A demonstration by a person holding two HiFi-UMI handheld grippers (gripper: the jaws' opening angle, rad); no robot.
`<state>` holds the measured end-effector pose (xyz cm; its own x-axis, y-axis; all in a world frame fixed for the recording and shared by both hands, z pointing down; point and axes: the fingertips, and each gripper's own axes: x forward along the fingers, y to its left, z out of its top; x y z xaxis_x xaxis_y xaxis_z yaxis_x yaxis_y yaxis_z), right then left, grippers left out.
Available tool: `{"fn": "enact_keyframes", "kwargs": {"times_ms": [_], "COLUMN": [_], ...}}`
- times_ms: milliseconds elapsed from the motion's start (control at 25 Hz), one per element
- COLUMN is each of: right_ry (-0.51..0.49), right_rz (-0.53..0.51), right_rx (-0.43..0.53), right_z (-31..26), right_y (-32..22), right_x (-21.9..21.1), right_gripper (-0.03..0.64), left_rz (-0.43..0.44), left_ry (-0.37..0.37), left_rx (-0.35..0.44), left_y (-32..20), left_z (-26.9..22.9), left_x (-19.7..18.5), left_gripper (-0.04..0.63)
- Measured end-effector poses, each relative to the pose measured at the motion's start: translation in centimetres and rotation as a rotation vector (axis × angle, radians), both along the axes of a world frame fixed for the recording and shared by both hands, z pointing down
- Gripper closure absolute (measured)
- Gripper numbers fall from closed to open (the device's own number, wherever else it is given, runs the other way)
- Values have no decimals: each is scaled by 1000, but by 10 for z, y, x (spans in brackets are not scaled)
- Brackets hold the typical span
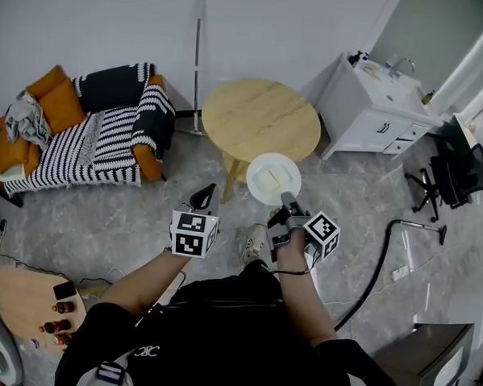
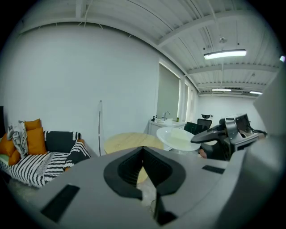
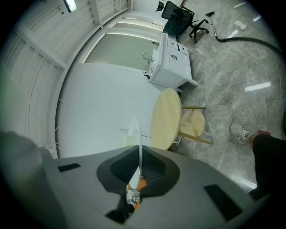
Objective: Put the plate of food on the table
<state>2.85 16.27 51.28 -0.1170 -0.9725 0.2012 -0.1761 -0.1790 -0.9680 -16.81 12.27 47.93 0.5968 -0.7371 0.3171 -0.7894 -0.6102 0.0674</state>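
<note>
The right claw (image 1: 288,200) is clamped narrowly on the near rim of a round white plate (image 1: 274,179). In the right gripper view the right claw (image 3: 134,179) has that plate (image 3: 135,143) running edge-on up from between its pads. Pale yellow pieces of food (image 1: 274,179) lie on the plate, which is held in the air. From the head view it overlaps the near edge of the round pale-wood counter (image 1: 258,116) and is not set down on it. In the left gripper view the plate (image 2: 178,137) hangs just right of the counter (image 2: 127,142) and a little above its top. The left claw (image 1: 202,201) is off to the plate's left and apart from it. Its jaws are pressed together with nothing between them, as the left gripper view shows of the left claw (image 2: 143,152). Under both claws is a grey marbled floor (image 1: 103,221), with the person's light shoe (image 1: 253,244) between the arms. Left of the counter stands a black-and-white striped sofa (image 1: 91,140) with orange cushions (image 1: 57,98). To its right is a white cabinet with a sink (image 1: 375,106), and beyond that a black office chair (image 1: 457,171). A black hose (image 1: 379,268) curves over the floor at the right. A low wooden board with small bottles (image 1: 30,306) sits at the lower left.
</note>
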Motion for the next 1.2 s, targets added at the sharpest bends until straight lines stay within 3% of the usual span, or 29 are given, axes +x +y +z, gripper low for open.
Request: {"fn": "enact_keyframes", "kwargs": {"times_ms": [200,1200], "right_ry": [-6,-5], "right_rz": [11,-47], "right_rx": [23,40], "right_z": [16,3], "right_y": [-3,-159], "right_x": [9,69], "right_gripper": [598,598], "left_rz": [-2,20], "left_ry": [-7,-13], "left_rx": [19,-24], "left_y": [-1,-152], "left_z": [16,17], "left_x": [4,77], "left_gripper": [588,588]}}
